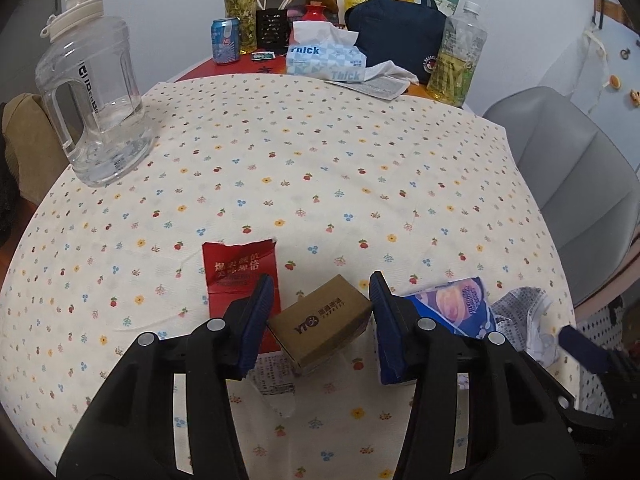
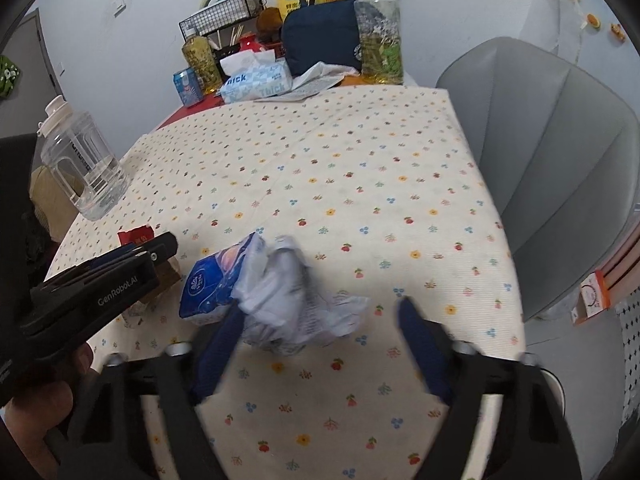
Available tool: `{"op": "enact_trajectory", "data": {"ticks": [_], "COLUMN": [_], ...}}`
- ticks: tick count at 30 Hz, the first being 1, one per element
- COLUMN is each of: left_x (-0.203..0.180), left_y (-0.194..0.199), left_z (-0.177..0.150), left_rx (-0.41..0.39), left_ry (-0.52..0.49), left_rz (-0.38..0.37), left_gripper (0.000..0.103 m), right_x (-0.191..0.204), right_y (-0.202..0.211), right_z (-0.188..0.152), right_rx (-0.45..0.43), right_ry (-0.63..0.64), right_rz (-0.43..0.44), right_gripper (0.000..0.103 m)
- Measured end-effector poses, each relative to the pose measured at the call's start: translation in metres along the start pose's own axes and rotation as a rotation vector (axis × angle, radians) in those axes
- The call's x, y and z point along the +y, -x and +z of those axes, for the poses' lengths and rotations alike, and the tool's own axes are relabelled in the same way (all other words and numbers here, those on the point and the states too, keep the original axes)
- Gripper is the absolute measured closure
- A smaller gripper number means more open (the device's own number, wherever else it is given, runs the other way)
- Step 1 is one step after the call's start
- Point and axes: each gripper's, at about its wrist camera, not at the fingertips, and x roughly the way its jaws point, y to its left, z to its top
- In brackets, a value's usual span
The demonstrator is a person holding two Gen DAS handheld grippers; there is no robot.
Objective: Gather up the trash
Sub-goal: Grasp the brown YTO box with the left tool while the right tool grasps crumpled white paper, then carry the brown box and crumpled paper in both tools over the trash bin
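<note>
Your left gripper (image 1: 322, 322) clamps the cardboard box (image 1: 320, 322); a corner grip could slip. Your right gripper (image 2: 320, 344), jaws apart around the crumpled paper (image 2: 298, 304), may snag the blue wrapper (image 2: 212, 280).

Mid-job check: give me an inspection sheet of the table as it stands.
Surface: floral tablecloth.
Job's things: brown box, red packet, blue wrapper, crumpled paper.
Clutter: water jug, tissue pack, navy bag, bottles, can.
Grippers: left gripper jaws around the box, contact unclear; right gripper jaws open around the paper.
Cables: nothing seen.
Surroundings: grey chair, wall.
</note>
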Motion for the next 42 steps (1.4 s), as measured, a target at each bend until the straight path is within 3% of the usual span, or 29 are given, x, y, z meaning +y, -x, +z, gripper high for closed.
{"op": "enact_trajectory", "data": {"ticks": [1, 5, 8, 28, 42], "left_x": [-0.001, -0.005, -0.008, -0.023, -0.072], "left_y": [0.001, 0.005, 0.008, 0.081, 0.13], "left_z": [0.0, 0.0, 0.0, -0.033, -0.059], "left_rx": [-0.003, -0.016, -0.022, -0.142, -0.208], "left_ry": [0.0, 0.002, 0.005, -0.016, -0.09], "left_rz": [-0.004, -0.024, -0.035, -0.05, -0.099], "left_gripper": [0.053, 0.053, 0.053, 0.053, 0.053], "right_x": [0.001, 0.005, 0.006, -0.009, -0.053], "right_y": [-0.002, 0.006, 0.018, 0.104, 0.168], "right_z": [0.001, 0.002, 0.002, -0.033, -0.064], "right_rx": [0.009, 0.007, -0.003, -0.156, -0.244], "right_ry": [0.005, 0.042, 0.059, 0.053, -0.014], "right_rz": [0.003, -0.003, -0.011, -0.062, -0.14], "right_gripper": [0.057, 0.08, 0.087, 0.092, 0.092]}}
